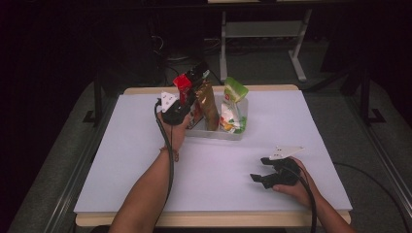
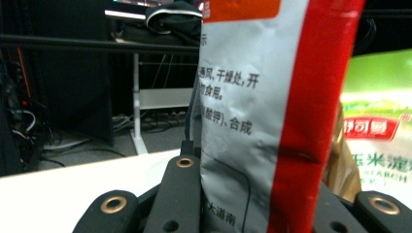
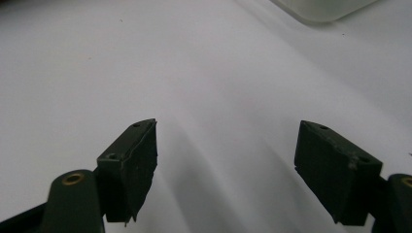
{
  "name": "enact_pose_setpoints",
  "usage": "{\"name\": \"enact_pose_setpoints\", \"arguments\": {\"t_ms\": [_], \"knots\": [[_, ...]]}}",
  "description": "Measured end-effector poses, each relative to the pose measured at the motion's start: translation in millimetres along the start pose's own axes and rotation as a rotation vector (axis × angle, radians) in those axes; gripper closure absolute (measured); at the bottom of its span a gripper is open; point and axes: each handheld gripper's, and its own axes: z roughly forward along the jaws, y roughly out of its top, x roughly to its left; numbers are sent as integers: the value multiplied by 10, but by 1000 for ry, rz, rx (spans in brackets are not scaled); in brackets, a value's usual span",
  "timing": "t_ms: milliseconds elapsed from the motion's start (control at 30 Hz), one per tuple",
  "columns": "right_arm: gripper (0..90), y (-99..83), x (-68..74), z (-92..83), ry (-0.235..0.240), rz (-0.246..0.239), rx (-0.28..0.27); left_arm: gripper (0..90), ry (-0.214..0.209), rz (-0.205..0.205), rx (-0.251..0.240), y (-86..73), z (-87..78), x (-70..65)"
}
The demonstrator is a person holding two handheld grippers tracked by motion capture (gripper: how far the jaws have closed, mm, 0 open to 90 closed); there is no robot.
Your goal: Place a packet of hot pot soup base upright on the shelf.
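Red-and-silver snack pouch [image 2: 272, 121] clamped upright between left gripper [image 1: 176, 110] jaws, at left end of clear plastic bin [image 1: 232, 134]. Beside brown pouch [image 1: 209, 104] and green starch bag [image 1: 233, 104]. Right gripper [image 1: 260, 175] jaws wide apart, holding nothing, low over white tabletop [image 1: 145, 160].

The tongs [image 2: 252, 204] at the bottom of the frame clamp a red-and-silver packet [image 2: 272, 121]; a green packet [image 2: 379, 126] stands at right.

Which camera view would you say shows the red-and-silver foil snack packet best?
The left gripper view: the red-and-silver foil snack packet is close up between the left gripper's jaws, its print legible. In the high view it is small, above the clear plastic bin. The right gripper view faces bare table.
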Motion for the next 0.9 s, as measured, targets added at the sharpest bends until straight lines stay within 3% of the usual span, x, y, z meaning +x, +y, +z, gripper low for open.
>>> {"name": "enact_pose_setpoints", "arguments": {"t_ms": [133, 267, 600, 900], "knots": [[231, 7, 15, 7, 2, -9, 3, 793, 4, 12, 17, -104, -21, 7], [231, 6, 8, 17, 1, -4, 8, 785, -3, 51, 39, -87, -31, -28], [231, 23, 19, -22, -9, -17, -12, 758, 1, 71, 74, -86, -40, 7], [238, 50, 55, -72, -56, -63, -38, 699, -21, 94, 115, -22, -79, 4]]}}
